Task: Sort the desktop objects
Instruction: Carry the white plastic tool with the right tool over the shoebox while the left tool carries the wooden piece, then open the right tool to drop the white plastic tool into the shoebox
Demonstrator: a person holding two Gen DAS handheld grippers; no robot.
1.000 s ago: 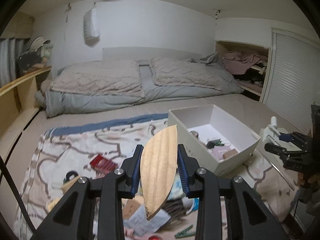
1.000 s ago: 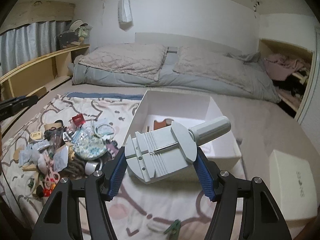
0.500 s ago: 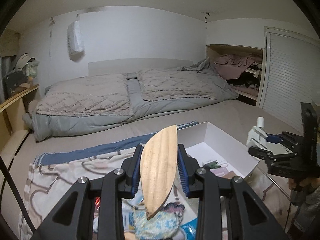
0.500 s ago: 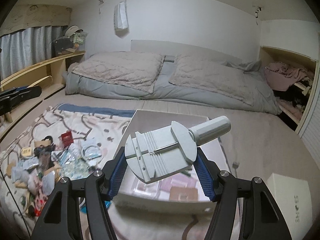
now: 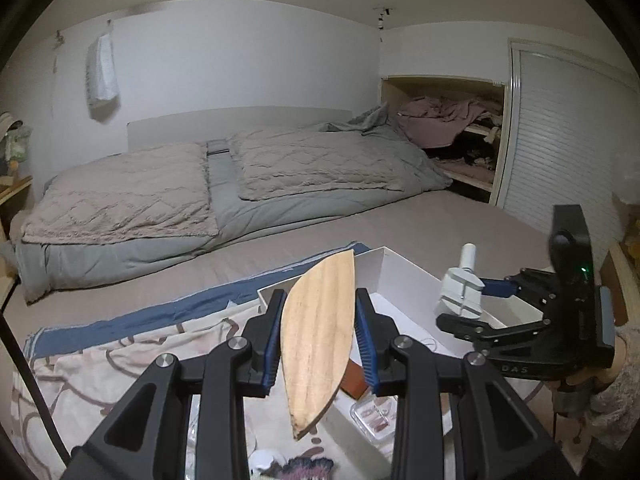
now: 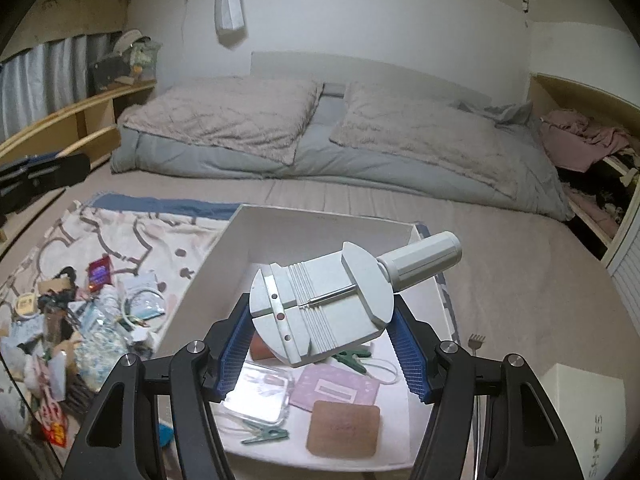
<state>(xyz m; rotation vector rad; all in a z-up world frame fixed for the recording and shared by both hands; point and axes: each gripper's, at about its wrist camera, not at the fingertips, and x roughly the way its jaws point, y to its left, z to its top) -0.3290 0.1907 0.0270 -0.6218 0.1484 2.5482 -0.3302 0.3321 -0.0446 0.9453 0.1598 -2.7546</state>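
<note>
Pale striped wood, a flat leaf-shaped piece (image 5: 318,336) pointed at both ends, sits clamped upright in your left gripper (image 5: 318,344), while your right gripper (image 6: 322,344) is closed on one grey plastic watch-band pin tool (image 6: 320,308) with a round knob, held over the white box (image 6: 224,256). Only your right wrist view shows the box's contents: two green clothespins (image 6: 268,436), one brown leather patch (image 6: 344,428), one pink card (image 6: 334,390), one clear case (image 6: 258,394), plus the clutter pile (image 6: 72,320) on the patterned blanket (image 6: 132,236).

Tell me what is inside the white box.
In the white box lie a clear plastic case, a pink card, a brown pad and two green clips. The grey device covers the middle.
</note>
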